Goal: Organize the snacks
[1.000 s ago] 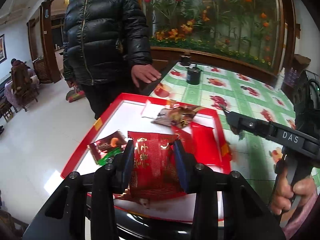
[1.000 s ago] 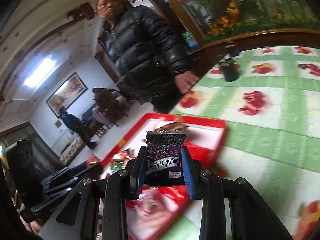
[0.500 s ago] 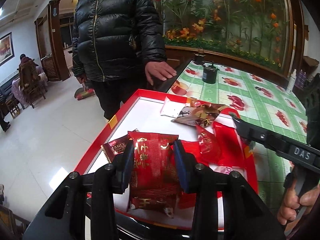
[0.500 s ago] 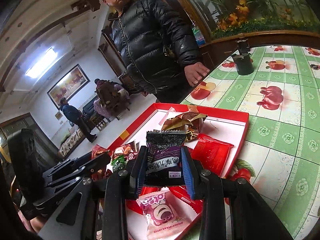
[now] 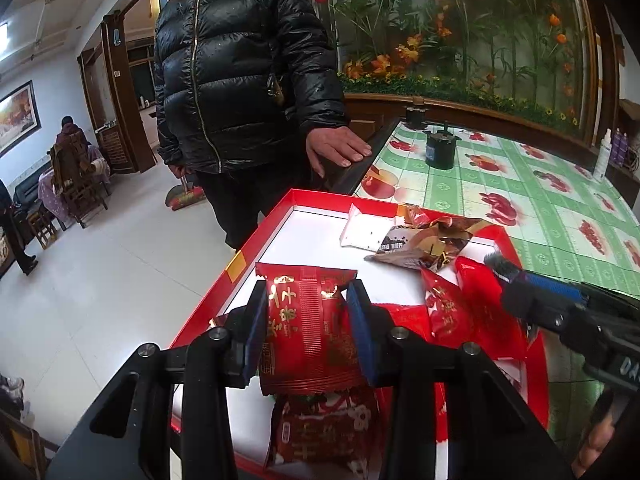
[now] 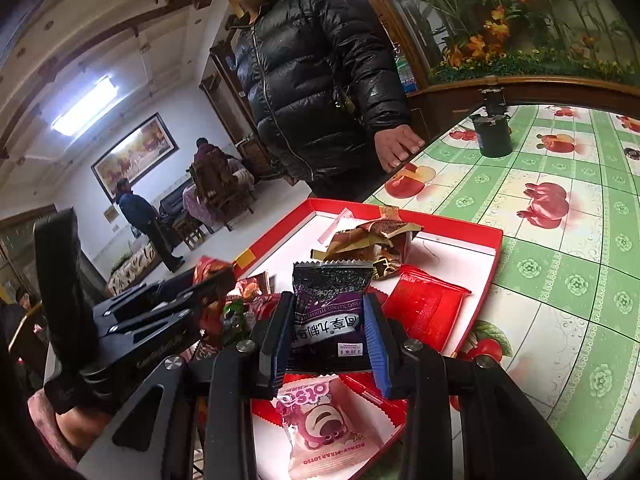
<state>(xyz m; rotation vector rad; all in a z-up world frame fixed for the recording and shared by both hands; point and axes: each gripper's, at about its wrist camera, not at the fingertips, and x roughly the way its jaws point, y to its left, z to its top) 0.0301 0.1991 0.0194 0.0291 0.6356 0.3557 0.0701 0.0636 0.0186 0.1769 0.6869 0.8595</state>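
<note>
Each gripper pinches a crinkly foil packet (image 5: 310, 320) above the tray (image 5: 256, 240).

Red snack packet (image 5: 308, 320) and purple packet (image 6: 330, 316) upright above the seemingly white-floored red tray (image 5: 280, 208).

Home dining hall: oilcloth table (image 5: 500, 184), framed painting (image 6: 134, 156), floral mural (image 5: 460, 28)

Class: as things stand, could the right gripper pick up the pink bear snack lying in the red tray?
Probably not yet: the right gripper is shut on a purple packet, though the pink bear snack lies uncovered just below.
</note>
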